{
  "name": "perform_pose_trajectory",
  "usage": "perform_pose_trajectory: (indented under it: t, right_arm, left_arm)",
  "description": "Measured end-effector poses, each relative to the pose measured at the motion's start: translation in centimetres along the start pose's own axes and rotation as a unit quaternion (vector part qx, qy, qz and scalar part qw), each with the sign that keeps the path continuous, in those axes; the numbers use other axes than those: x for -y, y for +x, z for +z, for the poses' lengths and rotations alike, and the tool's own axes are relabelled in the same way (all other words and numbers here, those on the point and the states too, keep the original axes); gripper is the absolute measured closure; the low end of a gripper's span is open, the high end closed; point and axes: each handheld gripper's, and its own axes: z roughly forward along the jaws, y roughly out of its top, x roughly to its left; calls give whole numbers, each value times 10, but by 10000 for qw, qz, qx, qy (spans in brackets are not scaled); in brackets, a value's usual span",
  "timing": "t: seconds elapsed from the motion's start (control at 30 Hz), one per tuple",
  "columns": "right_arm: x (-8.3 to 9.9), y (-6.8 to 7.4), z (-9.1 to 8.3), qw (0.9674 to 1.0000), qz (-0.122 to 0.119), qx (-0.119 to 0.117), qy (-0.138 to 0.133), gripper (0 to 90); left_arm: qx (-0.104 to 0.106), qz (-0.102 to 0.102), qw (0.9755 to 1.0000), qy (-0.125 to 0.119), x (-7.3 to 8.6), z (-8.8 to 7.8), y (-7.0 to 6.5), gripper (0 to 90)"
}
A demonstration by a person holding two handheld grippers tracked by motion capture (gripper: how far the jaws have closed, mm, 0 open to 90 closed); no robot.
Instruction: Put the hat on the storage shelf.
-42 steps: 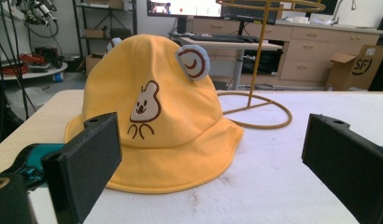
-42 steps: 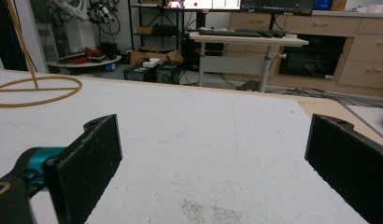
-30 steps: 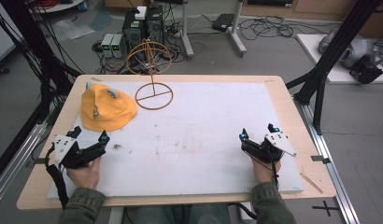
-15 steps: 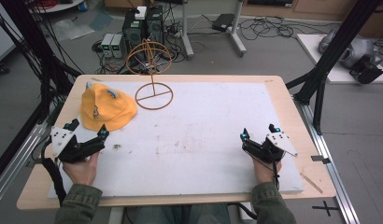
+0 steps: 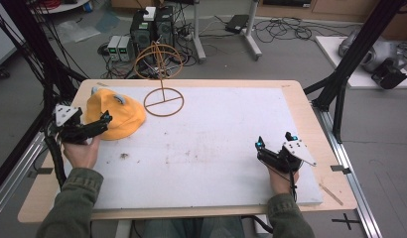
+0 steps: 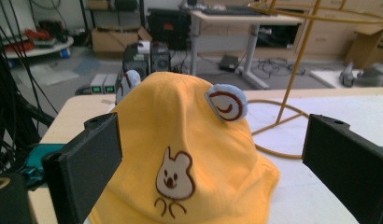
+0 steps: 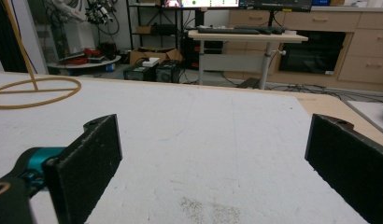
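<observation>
A yellow bucket hat (image 5: pixel 115 117) with small blue ears and a rabbit patch (image 6: pixel 173 175) lies at the table's far left. My left gripper (image 5: pixel 103 122) is open at the hat's near-left edge, its tips just over the brim. In the left gripper view the hat (image 6: pixel 180 154) sits between the two spread jaws, untouched. A yellow wire hat stand (image 5: pixel 162 79) with a ring base stands just right of the hat. My right gripper (image 5: pixel 274 140) rests open near the table's front right, with bare white surface between its jaws.
The white mat (image 5: pixel 216 144) covers a wooden table (image 5: pixel 310 106). Black frame posts (image 5: pixel 340 84) rise at both sides. Computers and cables (image 5: pixel 152 25) lie on the floor beyond the far edge. A small dark speck (image 5: pixel 124 155) sits near the left hand.
My left gripper has moved away from me and lifted toward the hat, now reaching its brim. The right gripper has stayed in place.
</observation>
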Motion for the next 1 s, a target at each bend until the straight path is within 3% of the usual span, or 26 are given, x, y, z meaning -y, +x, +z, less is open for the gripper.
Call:
perform_pose_trajectory:
  t: [0.1,0.23,0.3,0.33,0.37,0.4,0.47,0.6,0.63,0.67,0.73,0.8,0.87,0.93,1.0]
  right_arm:
    - [0,-1,1,10000,-16,6,6,35]
    - [0,-1,1,10000,33,-11,1,35]
    - [0,-1,1,10000,53,-14,-3,35]
    - [0,-2,1,10000,55,-28,8,35]
    - [0,-2,2,10000,55,-25,11,35]
    - [0,-2,2,10000,55,-25,11,35]
    - [0,-2,2,10000,61,-40,9,35]
    - [1,-2,2,9999,94,-43,27,35]
    - [1,-2,2,9999,102,-51,39,35]
    - [1,-2,2,9999,102,-51,39,35]
    - [1,-2,3,9999,78,-59,28,35]
    - [1,-2,2,9999,102,-53,36,35]
    - [1,-2,3,9999,91,-57,51,35]
    - [1,-2,3,9999,80,-78,50,35]
    - [1,-2,3,9999,96,-83,61,35]
  left_arm:
    - [-43,157,9995,267,-3,16,0,54]
    - [-9,-2,9987,507,0,33,0,54]
    - [-79,61,9975,694,4,39,0,59]
    - [-213,66,9965,804,6,42,1,95]
    - [-319,56,9952,924,7,45,2,201]
    - [-356,-5,9947,961,8,46,4,201]
    - [-394,-171,9950,907,8,47,7,226]
    - [-479,-200,9940,967,9,50,8,316]
    - [-496,-156,9930,1059,11,51,9,395]
    - [-570,-167,9919,1126,12,52,8,395]
    - [-671,-182,9896,1257,14,55,7,487]
    - [-600,-277,9903,1226,13,55,6,581]
    - [-702,-167,9906,1159,12,54,2,695]
    - [-830,-41,9893,1202,12,55,1,813]
    - [-807,-46,9892,1226,13,55,2,858]
